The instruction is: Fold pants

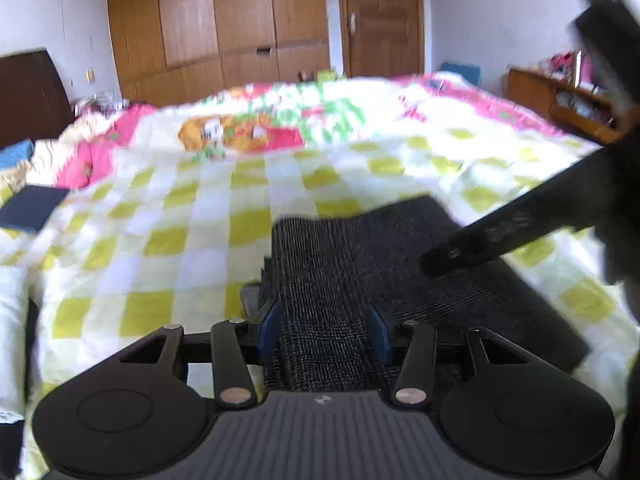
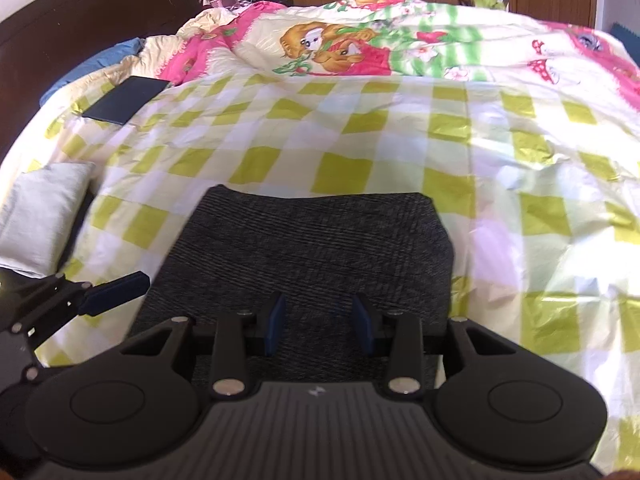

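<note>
The dark grey knit pants [image 2: 320, 240] lie folded into a flat rectangle on the checked bedspread [image 2: 400, 128]. My right gripper [image 2: 319, 322] hovers over their near end, jaws apart, with fabric showing through the gap and no pad pressing on it. My left gripper [image 1: 323, 328] is at the pants' [image 1: 360, 264] left edge. Its blue pads stand apart with fabric seen between them, and I see no pinch. From the right wrist, one left finger [image 2: 116, 292] reaches the pants' left edge. The right gripper's finger [image 1: 492, 240] crosses above the pants.
A dark flat book or case [image 2: 124, 100] lies near the pillows at the far left. A pale cushion [image 2: 44, 212] sits at the bed's left side. A pink cartoon quilt [image 2: 360, 40] covers the far half. Wardrobe doors [image 1: 220, 20] and a low shelf [image 1: 568, 100] stand beyond.
</note>
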Available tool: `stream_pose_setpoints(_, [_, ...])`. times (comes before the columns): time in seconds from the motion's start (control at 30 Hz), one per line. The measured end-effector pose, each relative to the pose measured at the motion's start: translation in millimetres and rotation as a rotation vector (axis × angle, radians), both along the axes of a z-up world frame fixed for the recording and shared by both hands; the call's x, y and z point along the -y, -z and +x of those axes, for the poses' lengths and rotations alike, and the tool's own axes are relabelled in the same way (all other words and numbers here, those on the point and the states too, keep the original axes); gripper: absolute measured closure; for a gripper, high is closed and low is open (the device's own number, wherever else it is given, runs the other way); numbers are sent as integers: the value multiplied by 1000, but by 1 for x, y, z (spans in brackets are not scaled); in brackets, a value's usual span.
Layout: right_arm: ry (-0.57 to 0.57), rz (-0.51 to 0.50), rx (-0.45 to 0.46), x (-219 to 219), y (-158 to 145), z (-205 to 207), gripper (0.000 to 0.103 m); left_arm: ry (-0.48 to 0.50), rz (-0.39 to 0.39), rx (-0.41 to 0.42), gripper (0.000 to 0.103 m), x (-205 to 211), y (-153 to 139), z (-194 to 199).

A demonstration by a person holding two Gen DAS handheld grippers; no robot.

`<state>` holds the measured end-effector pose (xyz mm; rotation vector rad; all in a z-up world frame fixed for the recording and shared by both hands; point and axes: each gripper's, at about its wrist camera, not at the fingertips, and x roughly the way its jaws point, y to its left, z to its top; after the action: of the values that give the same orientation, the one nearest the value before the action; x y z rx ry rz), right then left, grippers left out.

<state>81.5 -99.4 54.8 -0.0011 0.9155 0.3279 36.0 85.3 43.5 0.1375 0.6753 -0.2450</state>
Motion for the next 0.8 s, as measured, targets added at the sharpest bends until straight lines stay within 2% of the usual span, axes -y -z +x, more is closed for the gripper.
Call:
stream_pose_setpoints(0.1, [9,-7,14,8,7,2,66,-36,80,-25,39,6,15,9])
stream_pose_setpoints(0.17, [9,-22,25,10,10,4,67,-56,72,-55,36,4,20,14])
stream_pose_setpoints(0.23, [3,-37,36,10,13,5,67,-69,85,-67,26,4,23,17])
stream_pose_setpoints(0.43, [-10,-62,50,6,18,5,67,-93,57,-88,15,-4,29,18])
stream_pose_setpoints(0.8, [-10,-85,60,5,19,3,67,-110,73,-69,12,-2,30,14])
